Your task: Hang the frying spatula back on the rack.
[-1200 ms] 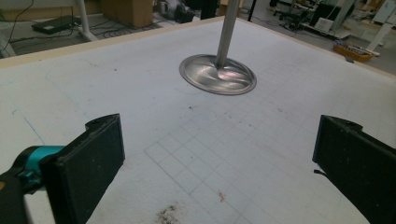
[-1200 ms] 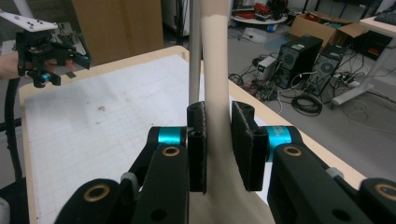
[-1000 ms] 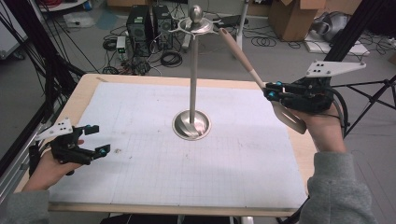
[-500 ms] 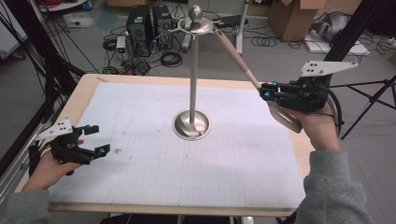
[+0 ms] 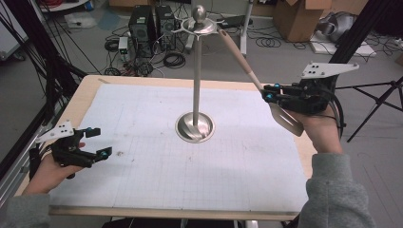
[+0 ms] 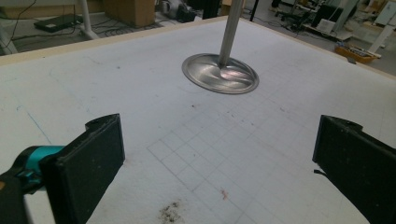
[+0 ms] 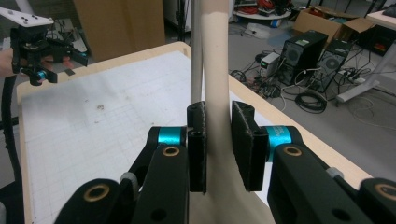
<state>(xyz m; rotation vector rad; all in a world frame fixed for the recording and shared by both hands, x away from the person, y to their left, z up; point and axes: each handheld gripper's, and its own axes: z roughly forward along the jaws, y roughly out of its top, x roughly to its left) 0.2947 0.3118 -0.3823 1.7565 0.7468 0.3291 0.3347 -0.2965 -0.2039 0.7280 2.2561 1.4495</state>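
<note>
A metal stand (image 5: 196,80) rises from a round base (image 5: 195,127) in the middle of the white gridded mat (image 5: 142,118); its hooked top (image 5: 199,23) is level with the far table edge. A spatula with a beige handle (image 5: 235,50) leans from that top down to the right, its metal blade (image 5: 285,118) over the person's right hand. My right gripper (image 5: 268,92) is shut on the lower handle (image 7: 215,56), pads (image 7: 197,140) pressing both sides. My left gripper (image 5: 97,142) rests open near the table's left front, and the stand base (image 6: 219,74) lies beyond the open left gripper (image 6: 219,128).
The wooden table's right edge (image 5: 304,142) runs under the right hand. Beyond the table are computer towers (image 5: 152,23), cables, cardboard boxes (image 5: 294,16) and a tripod (image 5: 375,95) at right. A dark smudge (image 6: 170,212) marks the mat near the left gripper.
My right gripper, still holding the spatula handle, has edged slightly left toward the stand. The left gripper has stayed put.
</note>
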